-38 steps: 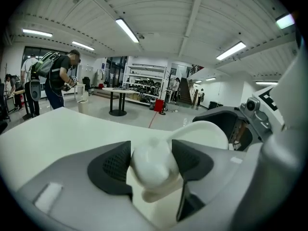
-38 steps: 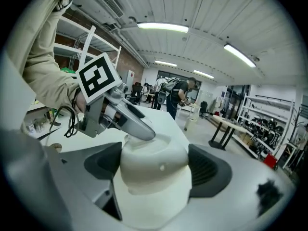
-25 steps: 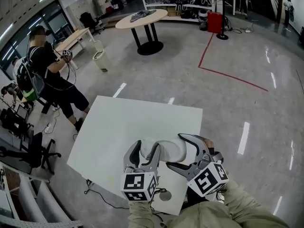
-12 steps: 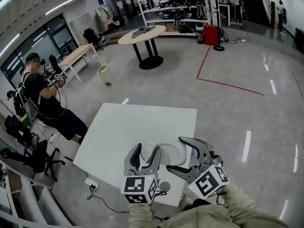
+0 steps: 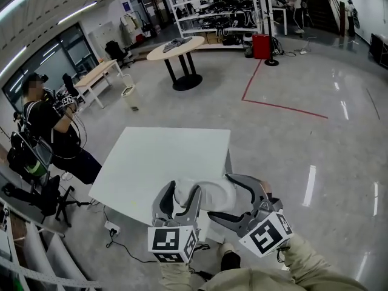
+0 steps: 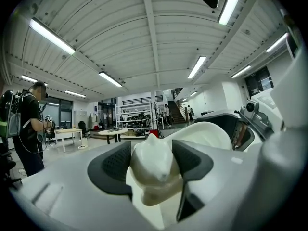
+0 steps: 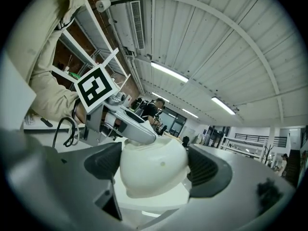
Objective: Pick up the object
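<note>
- Left gripper: jaws set wide, pads pressed on either side of the narrow, peaked end of the white object.
- Right gripper: jaws also wide, clamped across the object's rounded dome end.
- Object hangs between the two grippers, over the near edge of the white counter. It looks clear of the surface.
- Step in hand, as I read it: the lift, with a two-handed grip made.
- Next move calls for even pressure and both grippers rising together; the smooth shell could slip or twist.
- Beyond: person standing at left, round table farther off.
</note>
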`<state>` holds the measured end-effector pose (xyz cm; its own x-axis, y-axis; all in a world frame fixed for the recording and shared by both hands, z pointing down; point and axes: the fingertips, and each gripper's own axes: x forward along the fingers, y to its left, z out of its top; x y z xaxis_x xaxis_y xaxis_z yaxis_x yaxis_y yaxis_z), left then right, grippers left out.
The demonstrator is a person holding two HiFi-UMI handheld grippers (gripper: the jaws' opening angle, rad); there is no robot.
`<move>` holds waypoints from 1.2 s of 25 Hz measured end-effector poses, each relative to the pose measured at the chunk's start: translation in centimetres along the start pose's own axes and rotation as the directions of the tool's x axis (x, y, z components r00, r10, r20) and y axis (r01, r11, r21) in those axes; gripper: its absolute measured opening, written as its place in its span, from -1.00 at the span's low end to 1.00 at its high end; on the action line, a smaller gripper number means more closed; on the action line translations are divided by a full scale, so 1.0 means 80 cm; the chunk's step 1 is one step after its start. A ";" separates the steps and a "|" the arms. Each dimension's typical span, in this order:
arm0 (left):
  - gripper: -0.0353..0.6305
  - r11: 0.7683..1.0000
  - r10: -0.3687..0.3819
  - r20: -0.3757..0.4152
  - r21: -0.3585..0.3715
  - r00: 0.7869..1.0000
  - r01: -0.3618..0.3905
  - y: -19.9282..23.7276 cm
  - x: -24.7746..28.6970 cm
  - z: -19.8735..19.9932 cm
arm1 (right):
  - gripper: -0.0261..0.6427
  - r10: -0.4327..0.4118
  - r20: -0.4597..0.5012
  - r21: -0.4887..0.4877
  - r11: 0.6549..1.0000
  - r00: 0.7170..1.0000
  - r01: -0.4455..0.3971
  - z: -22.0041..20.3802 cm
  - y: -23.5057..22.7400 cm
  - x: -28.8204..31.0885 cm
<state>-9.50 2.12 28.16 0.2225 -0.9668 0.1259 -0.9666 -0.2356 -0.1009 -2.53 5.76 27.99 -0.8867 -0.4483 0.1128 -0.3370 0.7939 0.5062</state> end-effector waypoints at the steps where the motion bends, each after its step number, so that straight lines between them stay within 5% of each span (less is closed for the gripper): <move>1: -0.07 1.000 0.000 0.008 0.004 1.000 0.000 -0.017 -0.009 0.004 | 0.39 -0.004 0.004 -0.002 1.000 1.000 0.004 0.002 0.004 -0.019; 13: -0.07 0.999 -0.010 0.022 0.037 1.000 0.009 -0.127 -0.096 0.022 | 0.39 -0.035 0.033 0.019 0.999 0.999 0.035 0.032 0.055 -0.149; 30: -0.07 0.999 0.012 0.041 0.043 0.999 -0.014 -0.121 -0.141 0.041 | 0.39 -0.040 0.089 0.042 0.998 0.995 0.037 0.074 0.078 -0.160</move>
<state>-2.25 14.95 24.46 0.2161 -0.9727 0.0840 -0.9631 -0.2265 -0.1453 4.86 18.94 24.62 -0.8970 -0.4418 0.0159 -0.3824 0.7933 0.4738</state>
